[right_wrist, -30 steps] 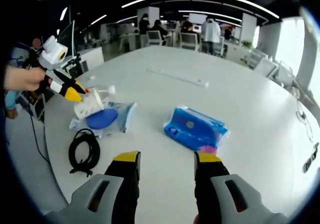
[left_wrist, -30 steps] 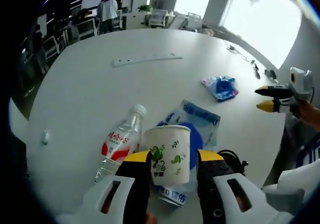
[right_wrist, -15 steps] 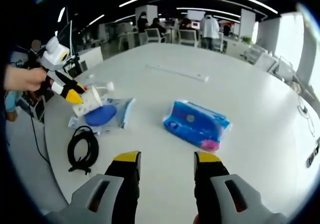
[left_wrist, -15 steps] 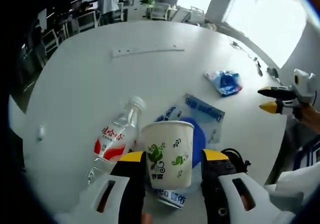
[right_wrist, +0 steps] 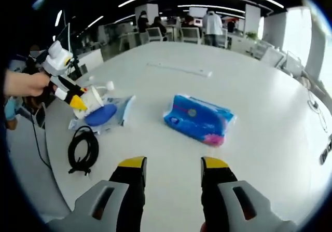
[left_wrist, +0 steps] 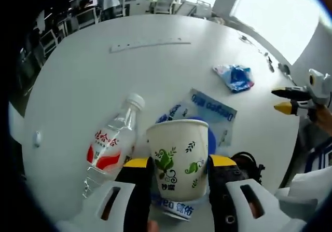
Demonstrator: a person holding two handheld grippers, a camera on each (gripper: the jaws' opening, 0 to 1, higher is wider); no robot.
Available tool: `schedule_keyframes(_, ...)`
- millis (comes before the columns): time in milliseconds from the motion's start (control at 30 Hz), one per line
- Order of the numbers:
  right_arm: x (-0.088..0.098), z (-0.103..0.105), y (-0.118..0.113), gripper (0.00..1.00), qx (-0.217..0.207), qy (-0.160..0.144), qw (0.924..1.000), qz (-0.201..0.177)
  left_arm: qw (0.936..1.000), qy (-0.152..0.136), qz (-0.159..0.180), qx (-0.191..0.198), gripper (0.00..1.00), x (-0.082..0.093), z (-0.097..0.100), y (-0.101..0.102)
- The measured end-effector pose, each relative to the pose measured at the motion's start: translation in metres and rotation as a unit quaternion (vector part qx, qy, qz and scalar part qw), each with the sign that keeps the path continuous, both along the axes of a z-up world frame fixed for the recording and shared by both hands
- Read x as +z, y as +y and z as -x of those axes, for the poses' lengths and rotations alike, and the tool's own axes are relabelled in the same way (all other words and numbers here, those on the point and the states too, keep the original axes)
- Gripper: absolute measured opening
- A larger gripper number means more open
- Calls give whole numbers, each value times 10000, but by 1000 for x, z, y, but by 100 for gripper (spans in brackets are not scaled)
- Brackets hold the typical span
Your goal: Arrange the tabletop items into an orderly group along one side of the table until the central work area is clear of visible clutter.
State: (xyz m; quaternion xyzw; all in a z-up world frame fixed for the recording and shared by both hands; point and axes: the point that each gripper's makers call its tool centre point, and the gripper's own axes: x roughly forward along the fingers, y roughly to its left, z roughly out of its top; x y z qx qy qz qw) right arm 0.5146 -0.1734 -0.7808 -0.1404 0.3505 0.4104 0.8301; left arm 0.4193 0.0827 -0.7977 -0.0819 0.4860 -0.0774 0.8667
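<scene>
At the bottom centre of the left gripper view, my left gripper (left_wrist: 178, 165) had its jaws closed on the paper cup (left_wrist: 179, 157), above the blue packet (left_wrist: 211, 115) and beside the fallen water bottle (left_wrist: 112, 142). The cup looked light and easily crushed, best held gently around mid-wall. My right gripper (right_wrist: 170, 164) stood open and empty, below the blue tissue pack (right_wrist: 199, 119) at mid-frame.

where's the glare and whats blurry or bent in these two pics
Left gripper view: the windows at top right are blown out white; the paper cup between the left gripper's jaws is sharp, and fisheye curves the white table. Right gripper view: ceiling light strips bow into arcs, the blue tissue pack looks soft, and the right gripper's jaws stand apart.
</scene>
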Motion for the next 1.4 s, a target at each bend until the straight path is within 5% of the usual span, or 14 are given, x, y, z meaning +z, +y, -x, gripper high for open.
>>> schedule_keyframes(833,-12,14,-16,38,-126,166,9998,64,9999,-70,-51,-138,35,-5,-6,-2)
schedule_keyframes(1400,-13,13,-34,38,-380,186,9991,1,9943,-979,-307,286,35,21,-48,9)
